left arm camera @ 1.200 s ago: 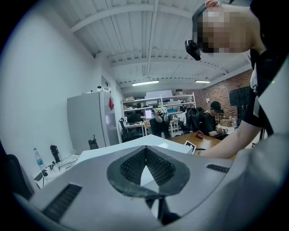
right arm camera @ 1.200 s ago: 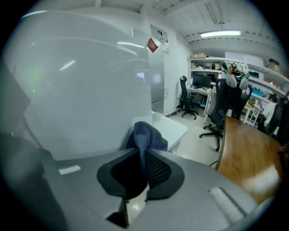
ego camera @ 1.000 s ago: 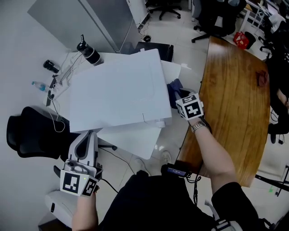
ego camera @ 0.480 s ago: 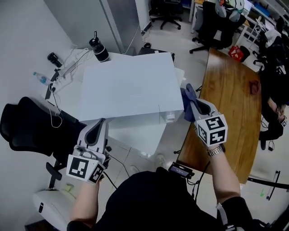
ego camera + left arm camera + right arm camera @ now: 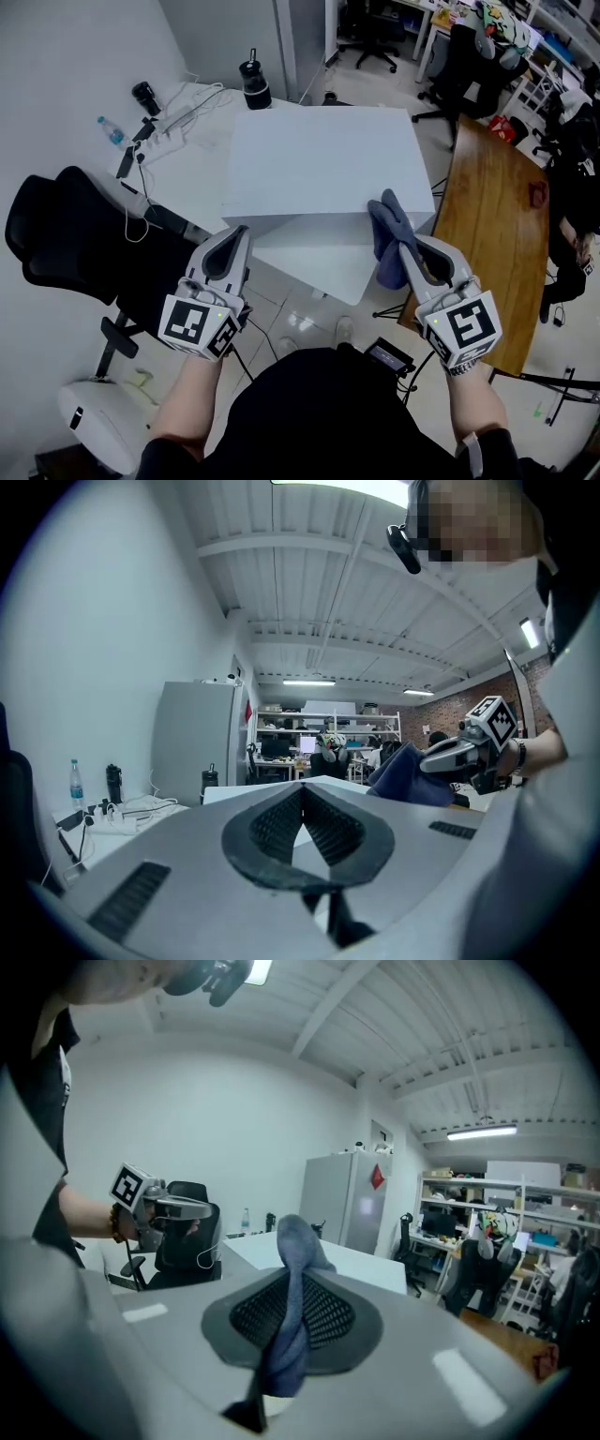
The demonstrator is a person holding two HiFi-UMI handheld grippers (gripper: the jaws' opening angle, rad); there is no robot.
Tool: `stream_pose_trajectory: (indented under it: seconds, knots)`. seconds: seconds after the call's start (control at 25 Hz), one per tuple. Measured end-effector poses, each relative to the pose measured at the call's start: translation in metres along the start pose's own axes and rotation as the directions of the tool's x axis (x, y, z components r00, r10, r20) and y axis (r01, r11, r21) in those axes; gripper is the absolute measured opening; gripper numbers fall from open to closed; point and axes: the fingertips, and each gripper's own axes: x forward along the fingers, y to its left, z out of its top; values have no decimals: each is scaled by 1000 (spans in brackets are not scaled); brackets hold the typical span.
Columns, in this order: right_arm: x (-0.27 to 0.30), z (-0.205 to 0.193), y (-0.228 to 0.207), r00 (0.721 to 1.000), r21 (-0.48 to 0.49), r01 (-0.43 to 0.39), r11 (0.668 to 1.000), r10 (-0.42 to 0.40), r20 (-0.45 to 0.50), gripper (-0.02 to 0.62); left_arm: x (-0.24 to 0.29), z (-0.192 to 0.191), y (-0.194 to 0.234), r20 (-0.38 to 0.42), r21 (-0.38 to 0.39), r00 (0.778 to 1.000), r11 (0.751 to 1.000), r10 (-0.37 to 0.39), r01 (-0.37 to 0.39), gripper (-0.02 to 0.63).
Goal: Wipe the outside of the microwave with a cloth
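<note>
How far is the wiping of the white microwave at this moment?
Done: the blue cloth is clamped in the right hand-held gripper. In hand: it hangs at the near right corner of the microwave; contact is unclear. Left: wiping the outside, apparently all of it. The left hand-held gripper is shut, empty.

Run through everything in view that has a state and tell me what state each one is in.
Left gripper: shut, empty.
Right gripper: shut on the cloth.
Cloth: bunched, clamped between the right gripper's jaws.
Microwave: standing on the table; can't tell whether its door is open or shut.
Black flask: upright.
</note>
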Motion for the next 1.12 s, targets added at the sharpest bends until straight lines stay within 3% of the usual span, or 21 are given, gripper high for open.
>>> stream_pose_trajectory:
  seconds: [0.28,0.48,0.72,1.12]
  knots:
    - [55,-3,121,983,-39,-181,983,179,-50,35,-47,-6,34,10,2,1000,1000,9,-9,5]
    - [110,-2,187,961,-139,-276,951,272,-51,35,-81,-11,58,6,2,999,999,39,-39,5]
    - [174,-14,225,960,-235,-279,931,262,-101,35,-119,-19,88,-7,3,996,996,94,-94,5]
    - [243,-53,231,965,-293,-214,932,155,-212,35,-154,-29,129,-17,-4,986,986,164,-164,5]
